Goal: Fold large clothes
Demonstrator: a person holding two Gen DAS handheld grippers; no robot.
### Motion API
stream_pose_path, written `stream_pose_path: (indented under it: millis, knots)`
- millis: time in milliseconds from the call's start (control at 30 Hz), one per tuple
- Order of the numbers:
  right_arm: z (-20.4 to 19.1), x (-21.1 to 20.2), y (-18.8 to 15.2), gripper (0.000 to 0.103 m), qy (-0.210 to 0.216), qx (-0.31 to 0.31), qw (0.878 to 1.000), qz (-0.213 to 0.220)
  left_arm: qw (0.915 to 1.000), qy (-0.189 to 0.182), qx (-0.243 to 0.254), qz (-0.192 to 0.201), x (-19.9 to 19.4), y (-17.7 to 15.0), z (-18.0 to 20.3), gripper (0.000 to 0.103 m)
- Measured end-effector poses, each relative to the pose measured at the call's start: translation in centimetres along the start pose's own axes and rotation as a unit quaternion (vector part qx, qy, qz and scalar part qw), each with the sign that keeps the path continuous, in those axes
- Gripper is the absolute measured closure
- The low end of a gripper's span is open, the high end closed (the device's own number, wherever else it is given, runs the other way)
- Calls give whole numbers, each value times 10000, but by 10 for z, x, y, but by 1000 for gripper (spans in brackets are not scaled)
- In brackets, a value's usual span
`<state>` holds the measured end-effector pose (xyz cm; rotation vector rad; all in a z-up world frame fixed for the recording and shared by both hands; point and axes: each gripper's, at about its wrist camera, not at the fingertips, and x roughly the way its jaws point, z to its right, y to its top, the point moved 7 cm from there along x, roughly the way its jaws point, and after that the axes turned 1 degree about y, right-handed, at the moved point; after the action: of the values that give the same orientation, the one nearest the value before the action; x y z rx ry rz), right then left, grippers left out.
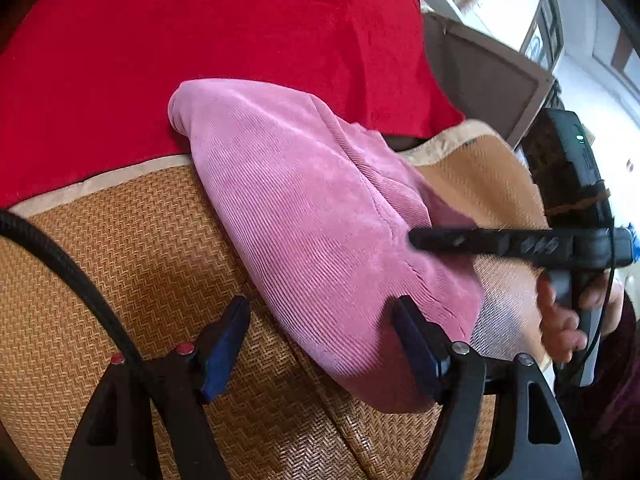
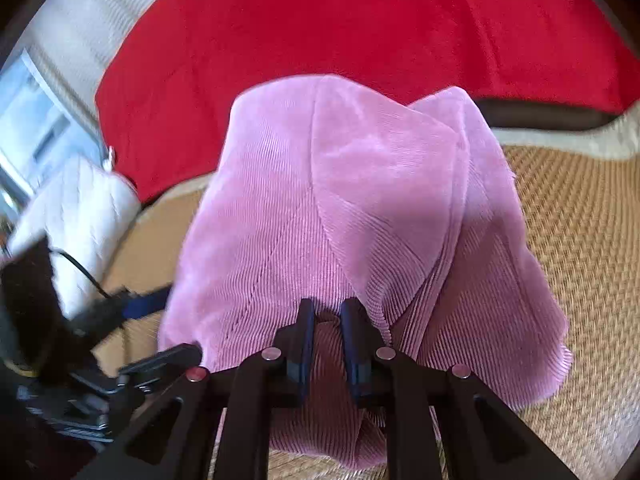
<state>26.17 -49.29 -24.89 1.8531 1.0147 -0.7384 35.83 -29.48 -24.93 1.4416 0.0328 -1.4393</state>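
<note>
**Pink corduroy garment bunched on the woven mat, right gripper pinching its near edge**

A pink corduroy garment (image 1: 304, 216) lies in a folded, humped bundle on a tan woven mat (image 1: 132, 264). In the left wrist view it runs diagonally from the upper middle of the frame down to the lower right; in the right wrist view it fills the centre, with several overlapping layers and a seam curving across the top layer. Its far end rests against a red blanket (image 1: 224, 32) that covers the top of both frames, just past the pale cloth border of the mat.

The right gripper (image 2: 327, 320), at the bottom centre of its own view, has its jaws drawn close together with a gathered ridge of the pink fabric pinched between the blue pads. In the left wrist view the same gripper reaches in from the right edge as a dark bar over the garment, with the person's hand (image 1: 560, 320) wrapped round its handle.

The left gripper (image 1: 320, 320) stands wide open at the bottom of its frame. Its right-hand pad sits against the lower edge of the garment, while the left-hand pad is over bare mat; nothing is clamped between them. A black cable (image 1: 68, 264) arcs across the lower left of that frame.

A white quilted cushion (image 2: 80, 216) lies at the left edge of the right wrist view, beside the mat.
</note>
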Motion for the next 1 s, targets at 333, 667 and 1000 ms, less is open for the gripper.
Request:
stream_pose_path:
  millis: [333, 667, 1000]
  knots:
    - [102, -57, 17, 35, -113, 1513, 9826, 1071, 9924, -785, -952, 12, -4, 8, -6, 22]
    - [66, -3, 4, 62, 26, 1140, 9929, 335, 9930, -661, -973, 144, 10, 9, 10, 41]
    - [4, -13, -40, 68, 73, 791, 9968, -4, 9957, -607, -683, 127, -41, 0, 13, 53]
